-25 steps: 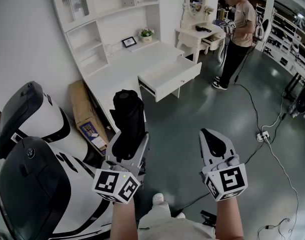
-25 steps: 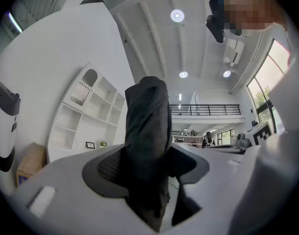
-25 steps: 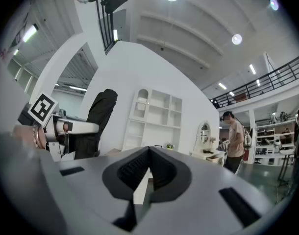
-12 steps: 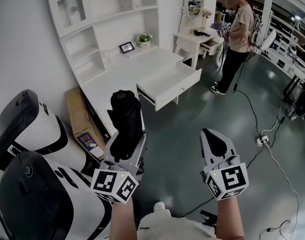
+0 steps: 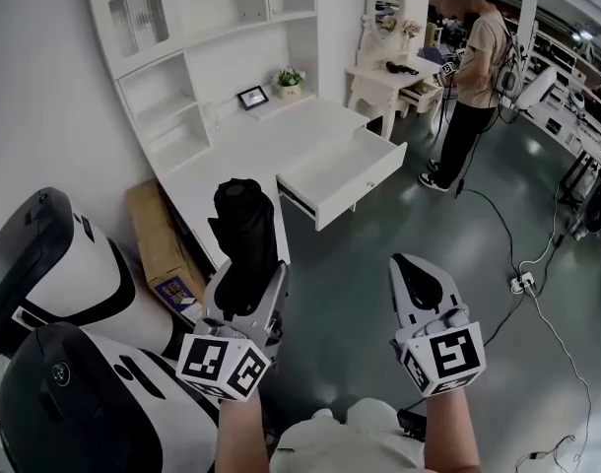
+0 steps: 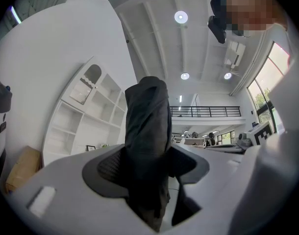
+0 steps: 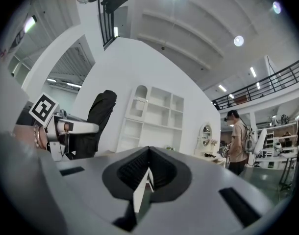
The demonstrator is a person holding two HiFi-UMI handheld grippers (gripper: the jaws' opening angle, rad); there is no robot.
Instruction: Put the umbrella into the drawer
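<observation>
1. Head view: the umbrella (image 5: 243,230) is gripped upright by the left gripper's (image 5: 249,276) fingers; the right gripper's (image 5: 407,264) fingers are clenched, empty.
2. The open drawer (image 5: 345,170), well ahead of them, should be approached squarely, grip held firm.

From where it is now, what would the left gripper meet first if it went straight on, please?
Probably the white desk, left of the open drawer; the umbrella in the left gripper would touch first. Depth is unclear.
</observation>
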